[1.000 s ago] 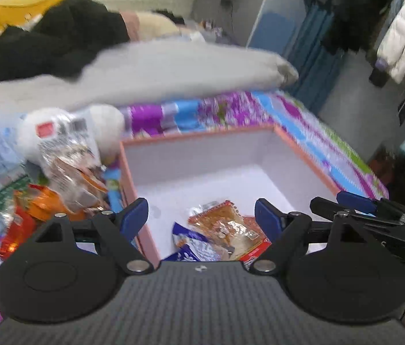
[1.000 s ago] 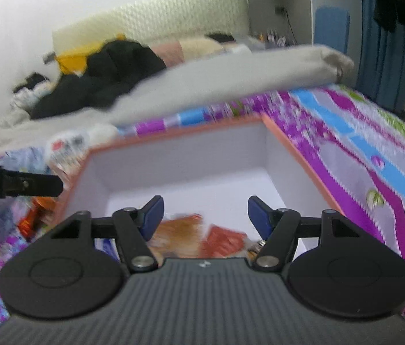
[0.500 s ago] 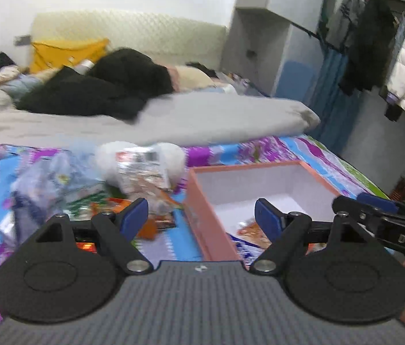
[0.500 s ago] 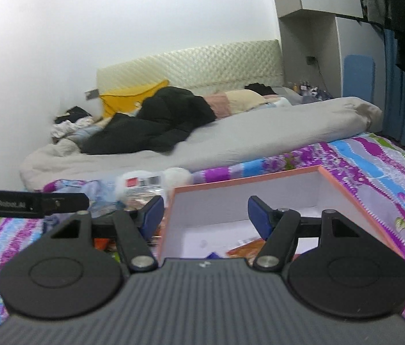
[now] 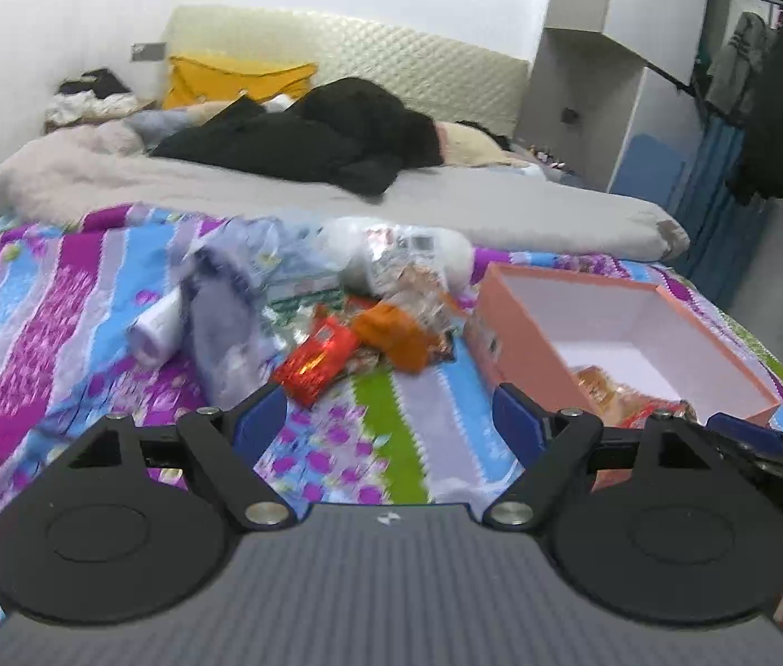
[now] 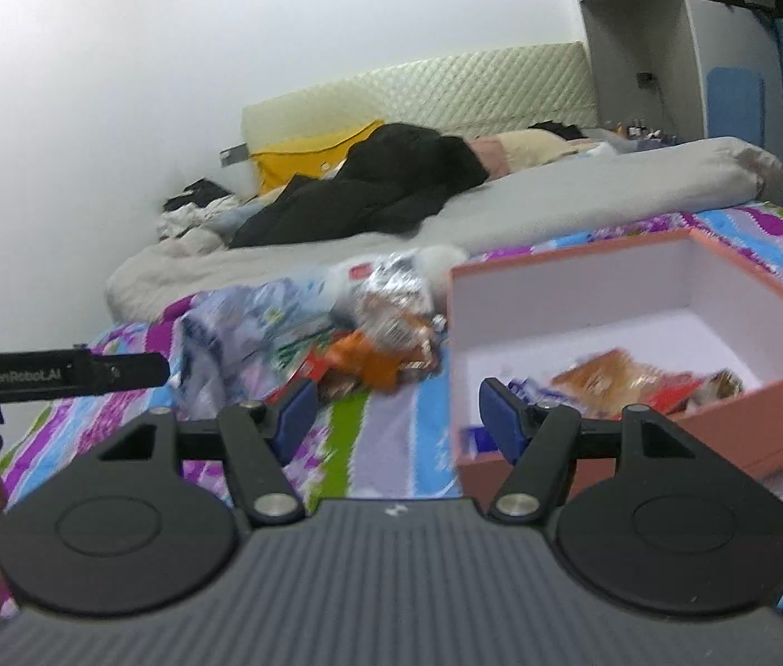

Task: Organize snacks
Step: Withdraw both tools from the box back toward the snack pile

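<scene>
A pink box with a white inside stands on the striped bedspread and holds several snack packets; it also shows in the right wrist view. A loose pile of snacks lies left of the box: a red packet, an orange packet and a clear bag of snacks. The pile also shows in the right wrist view. My left gripper is open and empty, above the bedspread short of the pile. My right gripper is open and empty, by the box's left front corner.
A bluish plastic bag lies left of the pile. A grey duvet, black clothes and a yellow pillow lie farther up the bed. A wardrobe and hanging clothes stand at the right.
Both grippers have pulled back from over the box and swung left. The box has moved to the right in both views and the snack pile has come into the middle. Both stay open and empty.
</scene>
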The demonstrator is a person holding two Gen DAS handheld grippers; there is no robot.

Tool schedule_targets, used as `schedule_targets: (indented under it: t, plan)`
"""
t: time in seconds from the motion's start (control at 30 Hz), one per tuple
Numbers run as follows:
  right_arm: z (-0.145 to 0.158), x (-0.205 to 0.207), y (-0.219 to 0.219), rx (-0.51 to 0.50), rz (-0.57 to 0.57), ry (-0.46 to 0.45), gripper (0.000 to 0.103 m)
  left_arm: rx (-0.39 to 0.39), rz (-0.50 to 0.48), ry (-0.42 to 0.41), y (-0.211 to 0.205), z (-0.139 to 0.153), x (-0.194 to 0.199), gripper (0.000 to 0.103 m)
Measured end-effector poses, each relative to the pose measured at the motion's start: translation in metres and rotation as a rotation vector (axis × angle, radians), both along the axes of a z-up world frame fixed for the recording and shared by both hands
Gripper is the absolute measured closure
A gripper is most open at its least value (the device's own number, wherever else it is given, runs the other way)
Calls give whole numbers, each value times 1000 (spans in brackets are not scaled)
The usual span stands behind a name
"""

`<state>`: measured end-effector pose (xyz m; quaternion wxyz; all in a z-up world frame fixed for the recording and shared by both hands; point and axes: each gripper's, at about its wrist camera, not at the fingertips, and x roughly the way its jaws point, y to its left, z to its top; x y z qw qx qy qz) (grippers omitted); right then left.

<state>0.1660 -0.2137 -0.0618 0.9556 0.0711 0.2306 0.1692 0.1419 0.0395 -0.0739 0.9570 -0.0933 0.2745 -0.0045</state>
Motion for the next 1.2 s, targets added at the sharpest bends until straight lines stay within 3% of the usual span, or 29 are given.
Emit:
schedule_targets:
  t: [0.2, 0.47, 0.83, 1.0, 1.1, 1.2]
  plan:
    - [-17, -12, 22, -12, 24, 47, 36, -29, 42, 34, 17, -24, -8, 18]
    - [-25, -1, 46, -42, 34, 45, 36, -2, 52, 44, 24, -49, 16, 18]
    - [-25, 55, 75, -58, 46, 26, 36, 26, 3, 85, 28, -86, 87, 18]
    - [-33, 85, 90, -71, 57, 28, 36, 49, -6, 114, 28, -111, 120, 18]
    - [-40, 104, 93, -64, 43, 42, 36, 19, -11, 118, 31, -123, 139, 18]
    - [-50, 123, 99, -76, 34, 51, 36, 53, -7, 113, 30, -135, 160, 18]
